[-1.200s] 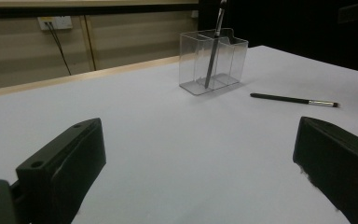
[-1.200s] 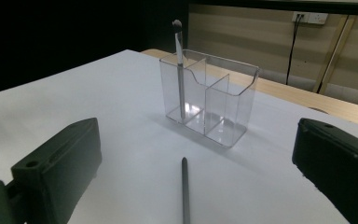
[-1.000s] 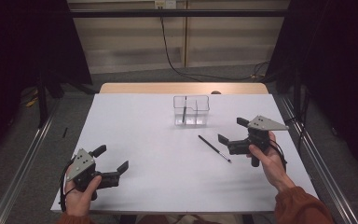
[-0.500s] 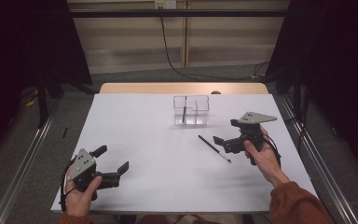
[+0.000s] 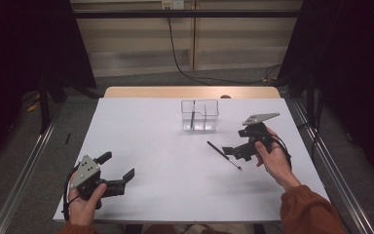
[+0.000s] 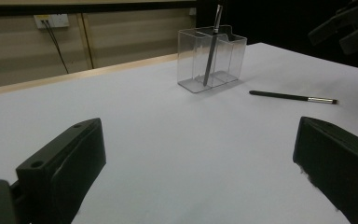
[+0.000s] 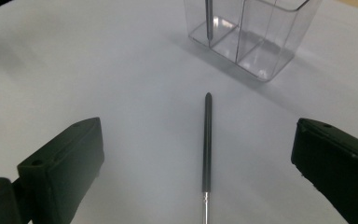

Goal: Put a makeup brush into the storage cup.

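Dark curtains flank a pale panelled back wall [image 5: 185, 44], where a black cable [image 5: 175, 53] drops from a wall socket [image 5: 171, 4] to the grey floor [image 5: 34, 146]. White covers nearly all of the table [image 5: 165, 185], leaving a wooden strip bare along its far edge. Metal rails run along the floor on both sides.

Toward the far middle stands a clear divided holder [image 5: 200, 116], with one dark pen [image 6: 212, 44] leaning upright in a compartment. A second pen, the black pen [image 5: 223, 155], lies flat on the white sheet, well in front of the holder and nothing around it.

Just to its right, the right hand-held gripper [image 5: 231, 152] sits low with jaws spread wide; in the right gripper view the black pen [image 7: 207, 140] lies between them, untouched. At the near left corner, the left hand-held gripper [image 5: 117, 170] is likewise released, grasping nothing.

No writing can be read.
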{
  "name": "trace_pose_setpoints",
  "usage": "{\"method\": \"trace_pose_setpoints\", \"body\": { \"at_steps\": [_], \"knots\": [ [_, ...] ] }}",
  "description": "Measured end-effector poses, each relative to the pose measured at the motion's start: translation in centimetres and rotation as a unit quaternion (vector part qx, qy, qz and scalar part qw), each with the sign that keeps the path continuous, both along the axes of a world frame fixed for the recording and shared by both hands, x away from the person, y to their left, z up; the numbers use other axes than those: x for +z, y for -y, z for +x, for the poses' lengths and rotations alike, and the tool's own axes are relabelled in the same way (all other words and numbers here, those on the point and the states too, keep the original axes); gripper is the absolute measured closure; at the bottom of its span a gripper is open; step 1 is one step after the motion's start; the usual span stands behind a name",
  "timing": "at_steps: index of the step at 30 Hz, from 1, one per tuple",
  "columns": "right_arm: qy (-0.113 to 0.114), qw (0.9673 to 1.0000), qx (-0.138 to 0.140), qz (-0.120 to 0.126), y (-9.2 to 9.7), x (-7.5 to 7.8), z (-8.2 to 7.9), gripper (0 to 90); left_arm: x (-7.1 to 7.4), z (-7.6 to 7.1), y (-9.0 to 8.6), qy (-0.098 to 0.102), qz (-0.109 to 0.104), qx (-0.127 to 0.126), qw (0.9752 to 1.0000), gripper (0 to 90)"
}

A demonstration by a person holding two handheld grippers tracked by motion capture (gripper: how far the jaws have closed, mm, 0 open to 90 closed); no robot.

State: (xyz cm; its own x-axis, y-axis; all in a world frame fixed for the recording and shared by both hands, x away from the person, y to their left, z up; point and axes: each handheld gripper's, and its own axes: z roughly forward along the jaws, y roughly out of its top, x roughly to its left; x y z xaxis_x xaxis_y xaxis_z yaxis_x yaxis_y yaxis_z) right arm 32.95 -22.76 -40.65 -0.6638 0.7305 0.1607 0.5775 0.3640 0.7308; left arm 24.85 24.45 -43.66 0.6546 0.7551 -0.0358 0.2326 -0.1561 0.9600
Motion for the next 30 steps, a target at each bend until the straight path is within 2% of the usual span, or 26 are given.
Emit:
{"method": "trace_pose_setpoints", "body": {
  "at_steps": [6,11,19,23,30],
  "knots": [
    [-0.043,0.9985,0.014,-0.031,-0.7,-0.1,0.7,2.3,0.0,0.1,0.0,0.0,0.004,0.001,1.0,2.2],
    [-0.072,0.9944,0.037,-0.068,-1.4,-0.3,1.2,3.0,0.0,0.1,-0.1,0.0,0.002,0.001,1.0,2.3],
    [-0.095,0.986,0.061,-0.122,-1.9,-0.8,1.8,4.6,0.0,0.1,-0.1,0.001,0.003,0.001,1.0,2.2],
    [-0.104,0.9825,0.074,-0.136,-1.9,-0.8,2.1,4.7,0.0,0.1,-0.1,0.001,0.004,0.0,1.0,2.2],
    [-0.111,0.9781,0.077,-0.158,-2.0,-0.9,2.6,5.6,0.0,0.1,-0.1,0.001,0.006,0.0,1.0,2.2]
  ]
}}
